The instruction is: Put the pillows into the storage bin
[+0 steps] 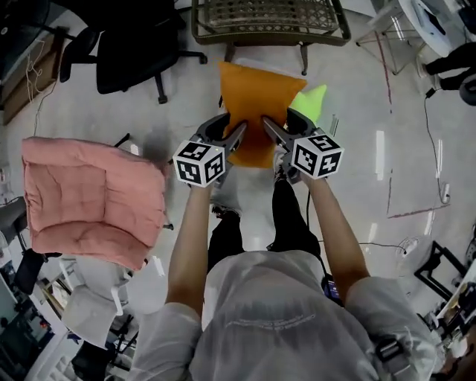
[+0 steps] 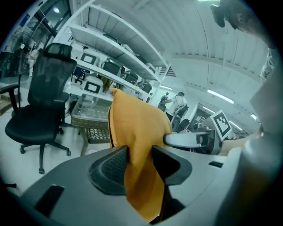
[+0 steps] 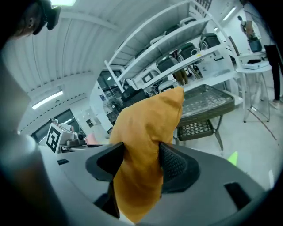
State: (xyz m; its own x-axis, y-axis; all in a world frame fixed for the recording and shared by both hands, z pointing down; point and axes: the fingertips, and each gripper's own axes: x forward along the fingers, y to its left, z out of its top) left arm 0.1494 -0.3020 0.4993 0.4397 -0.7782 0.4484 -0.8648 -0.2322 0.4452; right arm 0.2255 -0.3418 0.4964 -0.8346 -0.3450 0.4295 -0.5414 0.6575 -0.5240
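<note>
An orange pillow (image 1: 256,104) hangs in the air between both grippers, in front of the person. My left gripper (image 1: 232,134) is shut on its left near edge; in the left gripper view the orange pillow (image 2: 135,132) is pinched between the two pads. My right gripper (image 1: 269,128) is shut on the right near edge, and the orange pillow (image 3: 146,137) fills its jaws too. A wicker storage bin (image 1: 269,21) stands on legs just beyond the pillow. A pink quilted pillow (image 1: 89,201) lies at the left on a seat.
A black office chair (image 1: 130,45) stands at the far left of the bin. A lime green marker (image 1: 311,101) lies on the floor under the orange pillow's right side. Cables run over the floor at the right. Shelves with equipment line the back of the room.
</note>
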